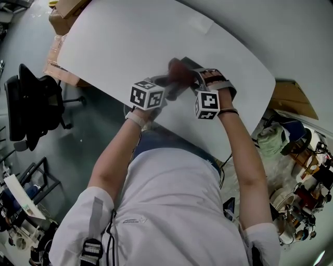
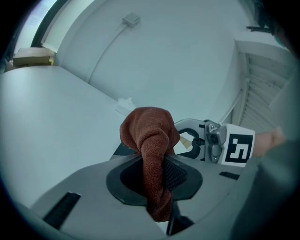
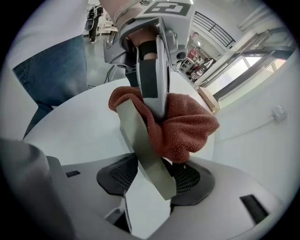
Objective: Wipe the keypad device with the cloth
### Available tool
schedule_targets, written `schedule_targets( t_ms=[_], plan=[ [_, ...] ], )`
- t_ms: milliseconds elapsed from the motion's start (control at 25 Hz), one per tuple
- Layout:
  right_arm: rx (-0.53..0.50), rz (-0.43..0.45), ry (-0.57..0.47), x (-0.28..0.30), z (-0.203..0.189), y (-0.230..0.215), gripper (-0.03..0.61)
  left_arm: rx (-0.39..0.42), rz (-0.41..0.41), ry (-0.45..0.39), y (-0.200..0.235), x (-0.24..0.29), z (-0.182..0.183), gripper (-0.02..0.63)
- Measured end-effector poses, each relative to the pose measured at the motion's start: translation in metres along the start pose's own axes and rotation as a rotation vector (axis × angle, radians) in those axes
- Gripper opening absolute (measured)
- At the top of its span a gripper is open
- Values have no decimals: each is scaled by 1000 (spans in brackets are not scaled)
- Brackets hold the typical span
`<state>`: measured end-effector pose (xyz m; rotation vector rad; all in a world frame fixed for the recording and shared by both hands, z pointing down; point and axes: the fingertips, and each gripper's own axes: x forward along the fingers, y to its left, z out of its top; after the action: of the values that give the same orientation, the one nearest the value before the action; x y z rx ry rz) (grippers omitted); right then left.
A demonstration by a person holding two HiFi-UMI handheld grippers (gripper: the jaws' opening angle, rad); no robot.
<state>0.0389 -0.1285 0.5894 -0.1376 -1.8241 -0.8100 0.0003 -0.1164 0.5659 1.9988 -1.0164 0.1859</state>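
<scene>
Rust-red cloth (image 2: 150, 129) pinched by left fingers (image 2: 176, 174); grey keypad device (image 3: 144, 143) by right fingers (image 3: 191, 180).

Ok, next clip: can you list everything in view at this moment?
cloth: one, reddish-brown, clamped in the left gripper
keypad device: one, grey, flat, between the jaws of the right gripper, over the table
table: one, white, under both grippers
office chair: one, black, on the floor, head view's left
cardboard boxes: at least two, brown, beside the table
left gripper: grey, shut on cloth
right gripper: grey, shut on keypad device
</scene>
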Motion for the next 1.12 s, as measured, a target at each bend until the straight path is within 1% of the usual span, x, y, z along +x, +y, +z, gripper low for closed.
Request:
schedule_targets(
  t_ms=[280, 440, 520, 680, 920, 1120],
  plan=[
    [4, 5, -10, -1, 0, 0, 210, -92, 45, -23, 38, 8, -4, 75],
    [6, 5, -10, 2, 0, -2, 210, -73, 112, 2, 64, 10, -10, 75],
    [9, 11, -9, 3, 0, -1, 210, -62, 133, 9, 72, 10, -11, 75],
    [11, 9, -13, 1, -2, 0, 210, -98, 125, -12, 76, 10, -11, 75],
    [2, 18, -19, 0, -1, 2, 210, -181, 152, -20, 92, 3, -20, 75],
    [-3, 19, -29, -7, 8, 13, 210, -189, 140, -12, 85, -6, -32, 75]
  ],
)
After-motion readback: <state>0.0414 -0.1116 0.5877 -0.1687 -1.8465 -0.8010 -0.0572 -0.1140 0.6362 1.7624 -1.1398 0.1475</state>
